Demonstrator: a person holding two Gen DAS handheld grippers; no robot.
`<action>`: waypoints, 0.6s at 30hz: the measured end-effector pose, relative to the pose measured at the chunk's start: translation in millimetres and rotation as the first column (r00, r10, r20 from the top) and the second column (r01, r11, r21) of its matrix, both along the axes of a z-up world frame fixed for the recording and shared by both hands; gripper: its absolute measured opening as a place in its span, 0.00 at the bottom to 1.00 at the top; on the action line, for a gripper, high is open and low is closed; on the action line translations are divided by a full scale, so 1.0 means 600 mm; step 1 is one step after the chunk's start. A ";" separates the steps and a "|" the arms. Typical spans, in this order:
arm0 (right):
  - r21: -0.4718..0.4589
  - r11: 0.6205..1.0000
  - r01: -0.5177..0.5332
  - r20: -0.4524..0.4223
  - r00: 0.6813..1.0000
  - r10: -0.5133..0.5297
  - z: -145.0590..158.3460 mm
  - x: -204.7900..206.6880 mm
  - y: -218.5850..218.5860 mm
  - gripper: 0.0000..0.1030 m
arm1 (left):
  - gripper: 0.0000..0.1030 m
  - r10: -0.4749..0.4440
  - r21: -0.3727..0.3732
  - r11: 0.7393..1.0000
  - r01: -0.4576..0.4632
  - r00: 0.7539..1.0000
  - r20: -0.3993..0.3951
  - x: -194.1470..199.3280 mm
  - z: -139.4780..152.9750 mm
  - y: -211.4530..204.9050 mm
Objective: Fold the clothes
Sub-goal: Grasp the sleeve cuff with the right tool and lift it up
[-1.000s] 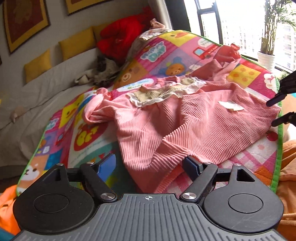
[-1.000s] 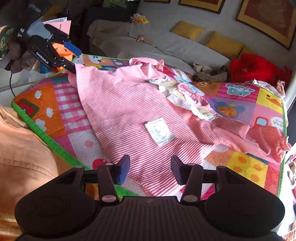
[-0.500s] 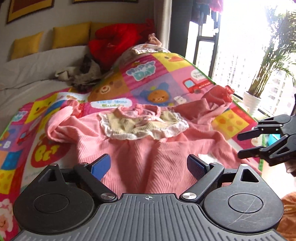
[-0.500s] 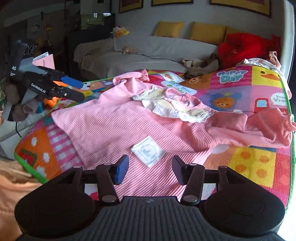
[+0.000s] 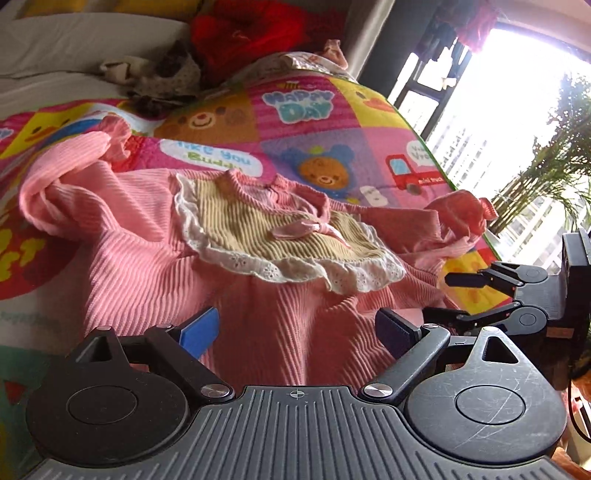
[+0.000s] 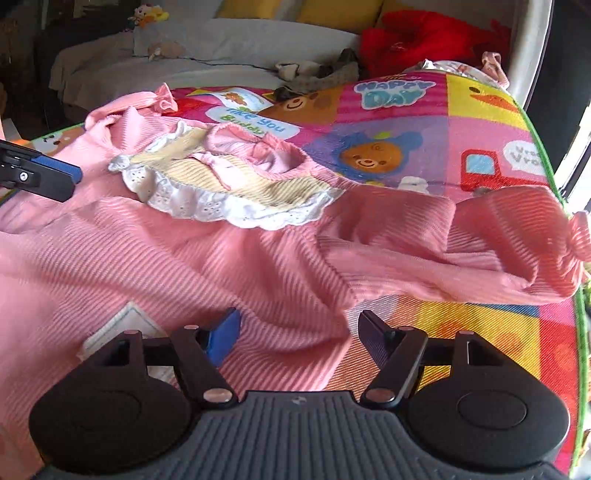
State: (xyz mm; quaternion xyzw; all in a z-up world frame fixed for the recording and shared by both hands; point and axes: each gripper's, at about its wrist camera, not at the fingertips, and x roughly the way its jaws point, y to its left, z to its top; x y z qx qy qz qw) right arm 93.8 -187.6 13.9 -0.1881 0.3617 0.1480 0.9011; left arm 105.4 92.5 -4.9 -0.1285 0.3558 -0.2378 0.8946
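**Two claws over a pink dress**

The left claw (image 5: 295,328) is held wide, with nothing gripped. Only pink cloth is seen past its blue pads. The right claw (image 6: 297,332) is seen opening, and nothing is pinched between its jaws. Pink cloth lies under its gap too.

The dress (image 5: 155,236) is spread out on the mat (image 5: 314,122). It is pink and ribbed. A yellow bib part with a white lace edge (image 5: 280,269) is sewn near the neck, and a small pink bow (image 5: 295,230) is seen on it. A white tag (image 6: 122,321) is seen on the skirt, just beside the right claw's left finger. One sleeve (image 6: 517,243) is bunched up near the mat's green edge. The other sleeve (image 5: 66,158) is bunched up on the far left side.

The mat is covered with bright squares, bears and a red truck. Behind it, a grey sofa (image 6: 207,55) is seen, with yellow cushions (image 6: 332,9) and a red heap (image 6: 417,37). A plant (image 5: 550,162) is seen by the bright window.
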 end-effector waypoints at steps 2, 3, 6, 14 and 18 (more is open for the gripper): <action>-0.035 0.999 0.027 0.017 1.000 -0.027 0.003 0.010 -0.005 0.68 | 0.92 0.030 -0.007 1.000 -0.030 0.999 -0.019 0.006 -0.012 0.008; -0.043 0.998 0.047 0.019 0.999 -0.046 0.005 0.014 -0.007 0.68 | 0.92 0.032 -0.018 0.999 -0.032 0.999 -0.008 0.004 -0.014 0.011; 0.058 0.989 0.133 0.018 0.991 -0.134 0.036 0.012 -0.035 0.65 | 0.92 0.037 -0.009 0.999 -0.037 0.999 0.019 -0.006 -0.017 0.011; 0.385 0.708 0.592 -0.002 0.768 -0.641 0.097 0.016 -0.210 0.70 | 0.95 0.033 0.020 0.999 -0.034 0.998 0.062 -0.014 -0.021 -0.003; 0.489 0.587 0.646 -0.138 0.721 -0.679 0.065 0.050 -0.255 0.70 | 0.97 0.031 0.006 1.000 -0.031 0.998 0.060 -0.014 -0.022 0.001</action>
